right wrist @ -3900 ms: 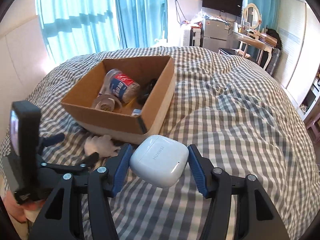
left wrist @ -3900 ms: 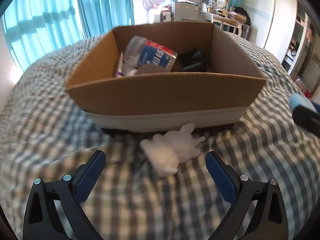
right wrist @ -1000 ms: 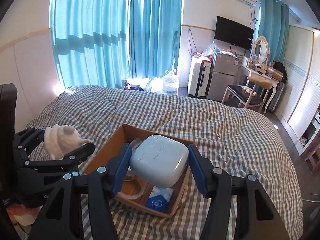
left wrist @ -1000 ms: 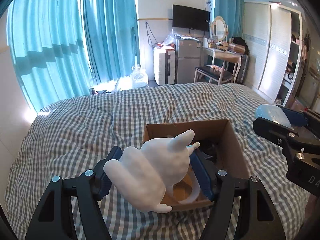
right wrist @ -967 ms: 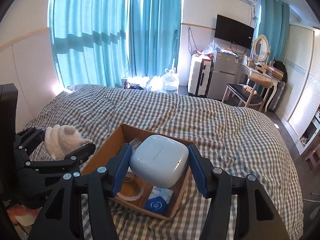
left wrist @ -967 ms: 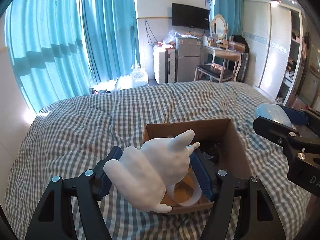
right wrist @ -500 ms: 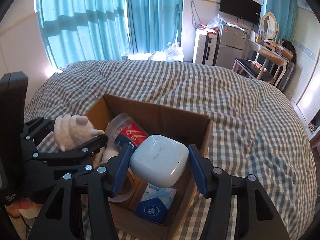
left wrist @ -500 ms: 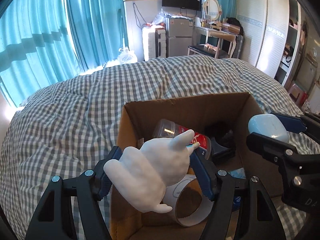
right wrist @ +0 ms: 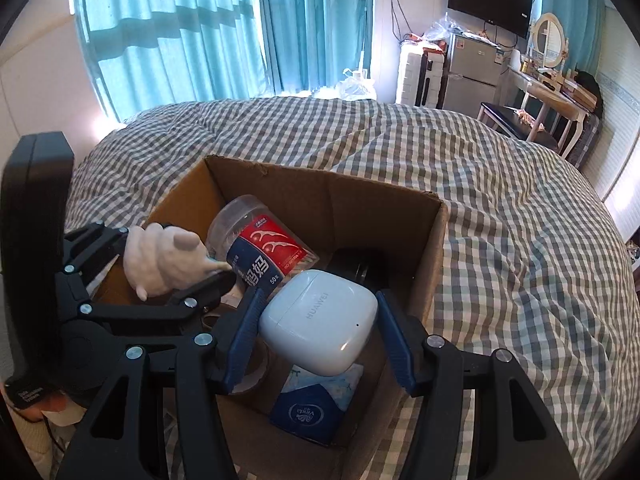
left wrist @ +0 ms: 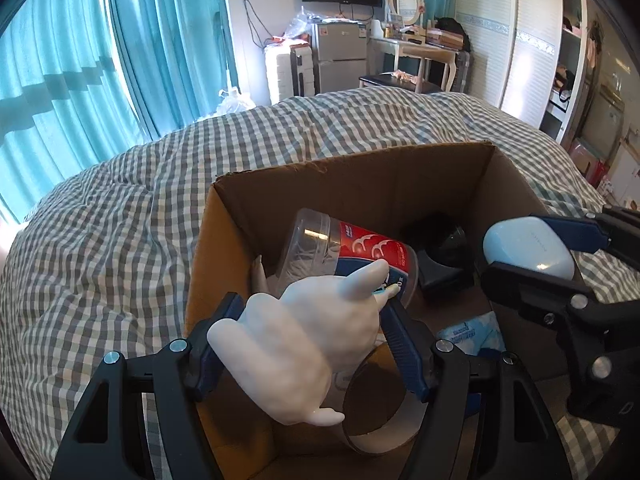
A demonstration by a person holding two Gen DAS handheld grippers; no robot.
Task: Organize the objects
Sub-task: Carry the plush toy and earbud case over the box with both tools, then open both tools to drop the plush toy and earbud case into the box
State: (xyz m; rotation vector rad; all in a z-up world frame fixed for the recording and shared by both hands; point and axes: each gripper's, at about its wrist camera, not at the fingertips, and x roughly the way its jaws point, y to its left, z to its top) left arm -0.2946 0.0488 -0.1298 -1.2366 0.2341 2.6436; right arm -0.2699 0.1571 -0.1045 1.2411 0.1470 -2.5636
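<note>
An open cardboard box [left wrist: 360, 184] [right wrist: 320, 188] sits on a checked bed. My left gripper [left wrist: 308, 340] is shut on a white rabbit figure [left wrist: 304, 336] and holds it over the box's left part; it also shows in the right wrist view [right wrist: 160, 264]. My right gripper [right wrist: 320, 324] is shut on a white earbud case [right wrist: 320, 316] and holds it over the box's right part; the case shows in the left wrist view [left wrist: 528, 246] too.
Inside the box lie a clear floss-pick jar with a red and blue label [right wrist: 264, 248], a tape roll [left wrist: 376, 412], a blue tissue pack [right wrist: 308, 408] and a black object [left wrist: 440, 256]. The checked bedcover [right wrist: 520, 240] surrounds the box.
Both grippers have come down closer over the box, each still holding its object. The box now fills more of both views.
</note>
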